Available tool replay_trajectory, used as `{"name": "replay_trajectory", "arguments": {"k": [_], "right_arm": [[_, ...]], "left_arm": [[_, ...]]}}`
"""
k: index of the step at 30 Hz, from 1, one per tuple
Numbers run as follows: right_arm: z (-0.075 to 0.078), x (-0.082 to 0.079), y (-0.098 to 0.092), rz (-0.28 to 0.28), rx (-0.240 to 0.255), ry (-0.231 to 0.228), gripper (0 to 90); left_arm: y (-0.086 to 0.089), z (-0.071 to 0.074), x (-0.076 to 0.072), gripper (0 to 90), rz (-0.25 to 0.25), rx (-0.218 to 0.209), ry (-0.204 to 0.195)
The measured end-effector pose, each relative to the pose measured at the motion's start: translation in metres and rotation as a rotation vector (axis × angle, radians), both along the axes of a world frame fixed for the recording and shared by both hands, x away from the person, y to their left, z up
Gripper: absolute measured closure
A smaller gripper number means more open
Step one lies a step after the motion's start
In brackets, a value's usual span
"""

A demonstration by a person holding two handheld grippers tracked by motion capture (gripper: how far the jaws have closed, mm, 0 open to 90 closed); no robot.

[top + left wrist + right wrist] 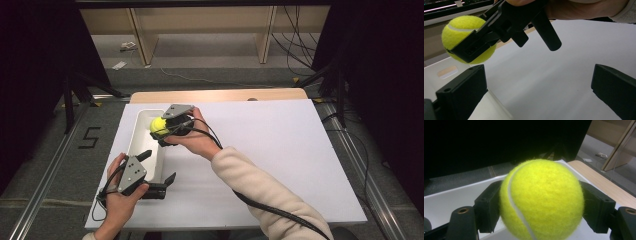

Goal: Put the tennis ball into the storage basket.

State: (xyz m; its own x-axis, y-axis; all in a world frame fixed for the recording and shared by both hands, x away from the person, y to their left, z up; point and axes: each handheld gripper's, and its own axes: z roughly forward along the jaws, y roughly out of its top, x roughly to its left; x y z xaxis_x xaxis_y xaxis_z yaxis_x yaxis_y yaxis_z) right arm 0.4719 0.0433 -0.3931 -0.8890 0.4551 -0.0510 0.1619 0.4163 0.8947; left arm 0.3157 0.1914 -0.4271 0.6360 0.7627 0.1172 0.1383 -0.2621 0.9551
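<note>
The right gripper [161, 131] squeezes the yellow tennis ball [159, 125] between its two jaws and holds it up over the white tub [141, 131]. The left gripper [159, 172] has its jaws wide apart around the tub's near corner, holding nothing.

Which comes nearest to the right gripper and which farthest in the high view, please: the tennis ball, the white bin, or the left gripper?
1. Tennis ball: held between the jaws of the right gripper.
2. White bin: directly beneath it, at the table's left.
3. Left gripper: at the bin's near end, jaws apart.
</note>
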Motion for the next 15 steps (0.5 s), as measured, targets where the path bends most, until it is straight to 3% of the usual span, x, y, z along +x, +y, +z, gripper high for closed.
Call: {"name": "replay_trajectory", "arguments": {"k": [15], "right_arm": [[0.0013, 0.0003, 0.0079, 0.012, -0.003, 0.008, 26.7]], "left_arm": [[0.0001, -0.0001, -0.0004, 0.0, 0.004, -0.003, 0.001]]}}
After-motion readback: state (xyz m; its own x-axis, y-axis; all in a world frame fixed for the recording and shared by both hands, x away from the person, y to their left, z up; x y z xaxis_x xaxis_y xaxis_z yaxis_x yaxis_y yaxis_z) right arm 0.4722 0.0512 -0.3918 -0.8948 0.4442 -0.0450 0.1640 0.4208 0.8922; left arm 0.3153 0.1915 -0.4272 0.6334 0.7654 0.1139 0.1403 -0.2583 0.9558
